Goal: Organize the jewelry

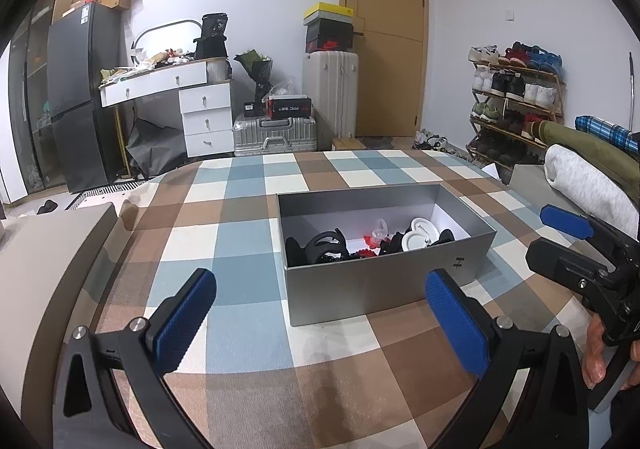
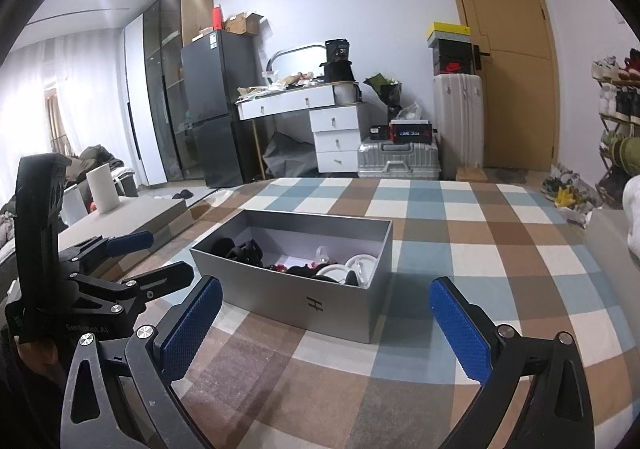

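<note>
A grey open box [image 1: 372,289] stands on the checked cloth [image 1: 240,241]; it also shows in the right wrist view [image 2: 304,301]. Inside lie black hair clips [image 1: 320,247], red pieces [image 1: 366,251] and white rings [image 1: 420,233]; the right wrist view shows the white rings [image 2: 360,265] too. My left gripper [image 1: 320,321] is open and empty, in front of the box's near wall. My right gripper [image 2: 326,325] is open and empty, in front of the box's corner. Each gripper shows in the other's view, the right [image 1: 568,245] and the left [image 2: 136,261].
The checked cloth covers a table [image 2: 480,241]. A grey bench [image 1: 48,249] lies left of it and rolled bedding [image 1: 592,173] to the right. Behind stand a fridge [image 1: 80,89], a white dressing table [image 1: 180,89], suitcases [image 1: 280,133], a door and a shoe rack [image 1: 516,101].
</note>
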`<state>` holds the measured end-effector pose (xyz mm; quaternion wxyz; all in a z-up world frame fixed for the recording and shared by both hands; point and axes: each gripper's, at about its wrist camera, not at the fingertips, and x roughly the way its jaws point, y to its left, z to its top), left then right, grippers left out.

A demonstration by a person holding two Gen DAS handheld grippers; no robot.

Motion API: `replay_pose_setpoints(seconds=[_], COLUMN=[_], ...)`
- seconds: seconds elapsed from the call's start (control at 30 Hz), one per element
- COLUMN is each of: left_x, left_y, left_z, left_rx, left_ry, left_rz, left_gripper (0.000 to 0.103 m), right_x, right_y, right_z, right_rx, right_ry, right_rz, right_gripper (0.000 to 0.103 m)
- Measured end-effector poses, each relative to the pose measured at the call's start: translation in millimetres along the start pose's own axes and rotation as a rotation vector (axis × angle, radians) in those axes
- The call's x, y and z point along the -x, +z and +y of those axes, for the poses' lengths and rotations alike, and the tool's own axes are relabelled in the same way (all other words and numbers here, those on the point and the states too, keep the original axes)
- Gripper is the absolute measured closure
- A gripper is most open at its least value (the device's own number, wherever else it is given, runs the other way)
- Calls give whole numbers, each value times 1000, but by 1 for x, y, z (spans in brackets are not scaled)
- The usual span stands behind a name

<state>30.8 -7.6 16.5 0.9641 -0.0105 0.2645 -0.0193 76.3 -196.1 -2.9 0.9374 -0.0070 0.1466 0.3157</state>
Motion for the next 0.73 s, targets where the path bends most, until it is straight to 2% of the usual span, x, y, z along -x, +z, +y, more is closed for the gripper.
replay_pose_setpoints(seconds=[0.73], left_x=[-2], left_y=[0], left_z=[1], left_rx=[18], left_ry=[3], left_rz=[9], left_gripper=[1], right_x=[2], right_y=[-1], right_z=[0], right_rx=[-1], right_ry=[-1], right_rz=[-8], right_gripper=[0])
